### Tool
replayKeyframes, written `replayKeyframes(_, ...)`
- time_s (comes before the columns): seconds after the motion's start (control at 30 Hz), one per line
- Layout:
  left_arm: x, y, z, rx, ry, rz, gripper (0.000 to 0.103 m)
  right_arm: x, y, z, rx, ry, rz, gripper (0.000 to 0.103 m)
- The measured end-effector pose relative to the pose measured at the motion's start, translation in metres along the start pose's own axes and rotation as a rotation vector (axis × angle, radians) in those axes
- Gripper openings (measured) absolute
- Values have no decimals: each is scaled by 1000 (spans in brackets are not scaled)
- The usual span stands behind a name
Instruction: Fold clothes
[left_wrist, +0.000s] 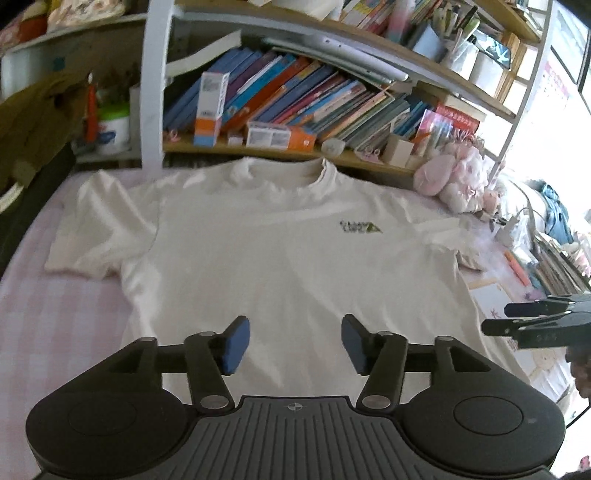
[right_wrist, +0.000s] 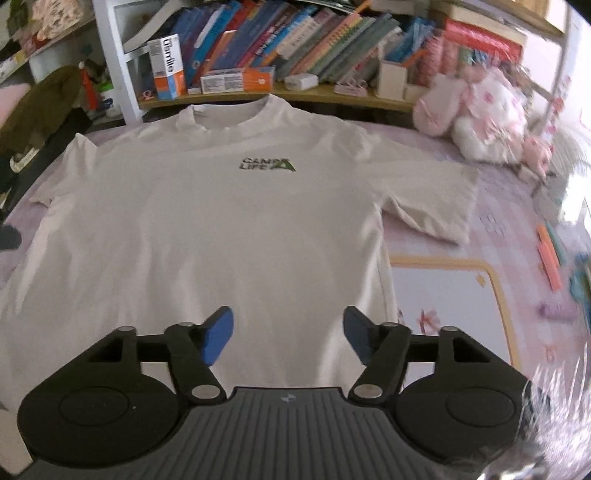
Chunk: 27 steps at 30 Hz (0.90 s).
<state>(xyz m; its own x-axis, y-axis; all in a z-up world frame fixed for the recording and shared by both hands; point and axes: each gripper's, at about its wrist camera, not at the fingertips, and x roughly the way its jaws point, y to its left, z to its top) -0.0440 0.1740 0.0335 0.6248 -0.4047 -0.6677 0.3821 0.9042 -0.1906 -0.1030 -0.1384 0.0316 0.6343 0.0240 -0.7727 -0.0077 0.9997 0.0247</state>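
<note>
White cotton, a T-shirt (left_wrist: 288, 251), lies spread flat, front up, on the pink checked bedsheet (left_wrist: 62, 306), collar toward the bookshelf (left_wrist: 295, 99). I hold my left gripper (left_wrist: 293, 341) and right gripper (right_wrist: 288, 336) above its lower half, both parted wide with nothing between the blue pads (right_wrist: 218, 336).
</note>
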Motion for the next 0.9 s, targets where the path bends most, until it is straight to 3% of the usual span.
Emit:
replayKeyframes(0.13, 12, -9, 11, 11, 1, 30, 71, 14, 3, 9, -36, -16, 5, 74)
replayKeyframes(0.2, 18, -13, 14, 4, 6, 58, 74, 21, 3, 10, -55, -28, 1, 83)
replayKeyframes(0.4, 35, -20, 28, -27, 46, 142, 75, 44, 8, 7, -170, -32, 33, 83)
replayKeyframes(0.67, 48, -16, 67, 75, 9, 205, 82, 63, 17, 2, -235, -48, 75, 83)
replayKeyframes(0.83, 80, 13, 97, 83, -29, 184, 81, 69, 19, -2, -214, -75, 23, 83)
replayKeyframes(0.9, 97, 25, 108, 71, -49, 178, 66, 73, 20, -1, -202, -59, -2, 83)
